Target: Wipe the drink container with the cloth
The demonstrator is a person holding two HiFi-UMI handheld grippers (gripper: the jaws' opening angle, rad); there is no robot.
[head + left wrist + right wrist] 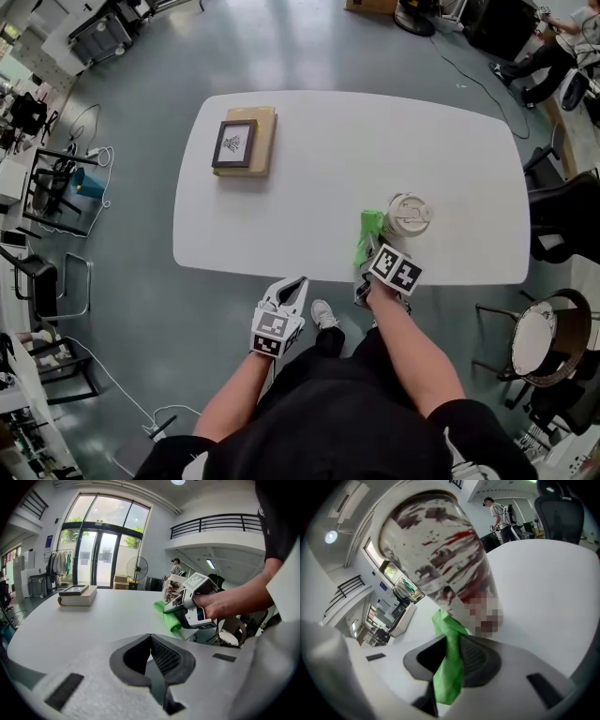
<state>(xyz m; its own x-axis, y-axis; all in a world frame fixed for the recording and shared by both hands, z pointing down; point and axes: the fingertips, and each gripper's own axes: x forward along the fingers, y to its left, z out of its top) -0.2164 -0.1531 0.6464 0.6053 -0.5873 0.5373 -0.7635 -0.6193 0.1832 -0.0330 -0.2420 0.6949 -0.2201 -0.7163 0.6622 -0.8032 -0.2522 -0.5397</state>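
A lidded paper cup (408, 215) with red and dark print stands near the front edge of the white table (309, 169); it fills the right gripper view as the cup (440, 555). My right gripper (368, 265) is shut on a green cloth (368, 234), which hangs between its jaws as the cloth (449, 667) and touches the cup's lower left side. In the left gripper view the cloth (168, 616) and the cup (173, 585) show beside the right gripper (174, 607). My left gripper (293, 286) hangs shut below the table's front edge, holding nothing.
A framed picture (234, 142) lies on a tan book (255, 141) at the table's far left. A black chair (562, 220) and a round stool (536, 339) stand to the right. A person (499, 515) stands far off.
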